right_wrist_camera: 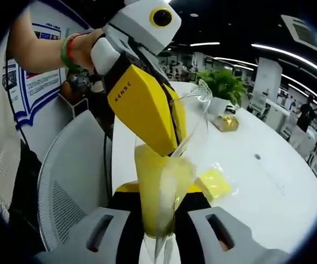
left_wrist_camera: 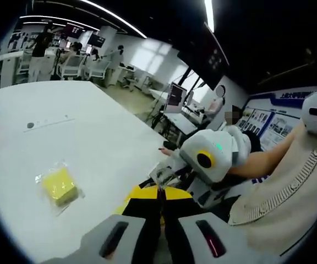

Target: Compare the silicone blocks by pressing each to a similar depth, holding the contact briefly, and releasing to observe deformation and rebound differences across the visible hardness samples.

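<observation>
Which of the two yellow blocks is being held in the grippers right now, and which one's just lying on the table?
The yellow block in the clear bag, clamped between the right gripper and left gripper, is held. The other bagged yellow block lies flat on the white table, untouched.

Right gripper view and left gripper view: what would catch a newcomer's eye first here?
In the right gripper view, the left hand-held gripper, yellow and white, pinches the clear plastic bag of a yellow silicone block that the right hand-held gripper grips from below. In the left gripper view, a second bagged yellow block lies alone on the white table.
</observation>
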`<state>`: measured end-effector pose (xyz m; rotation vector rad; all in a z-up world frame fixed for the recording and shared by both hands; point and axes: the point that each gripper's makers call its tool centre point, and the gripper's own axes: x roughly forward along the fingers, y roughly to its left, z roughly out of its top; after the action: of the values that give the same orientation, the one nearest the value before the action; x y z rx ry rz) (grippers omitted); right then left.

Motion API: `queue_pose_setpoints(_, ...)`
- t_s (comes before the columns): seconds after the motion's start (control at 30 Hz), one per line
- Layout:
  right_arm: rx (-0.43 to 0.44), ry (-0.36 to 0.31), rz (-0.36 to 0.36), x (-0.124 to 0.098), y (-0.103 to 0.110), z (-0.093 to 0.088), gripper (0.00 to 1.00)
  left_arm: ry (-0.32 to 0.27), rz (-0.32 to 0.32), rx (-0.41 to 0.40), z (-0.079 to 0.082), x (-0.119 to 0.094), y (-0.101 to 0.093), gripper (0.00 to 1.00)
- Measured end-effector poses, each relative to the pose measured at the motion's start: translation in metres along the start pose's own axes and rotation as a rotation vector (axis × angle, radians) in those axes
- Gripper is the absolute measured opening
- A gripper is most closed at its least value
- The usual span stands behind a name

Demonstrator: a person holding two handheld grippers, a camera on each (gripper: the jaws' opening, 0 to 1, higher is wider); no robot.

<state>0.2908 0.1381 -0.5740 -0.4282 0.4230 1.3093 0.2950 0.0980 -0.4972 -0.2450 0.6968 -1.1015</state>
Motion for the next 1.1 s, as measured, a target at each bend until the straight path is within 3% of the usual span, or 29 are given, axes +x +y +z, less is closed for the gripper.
queue_pose_setpoints(0.23,-0.009,-0.003,0.003,-0.0021,-0.0054,0.0021,0.20,-0.029,0.015,-0.020,0.0055,0.0001,0.0008,0.00)
queue_pose_setpoints(1.1,-0.054,-0.015,0.039,0.0031,-0.0034,0.0057,0.26,-0.033,0.025,-0.051,0.0038,-0.0055,0.0049,0.00)
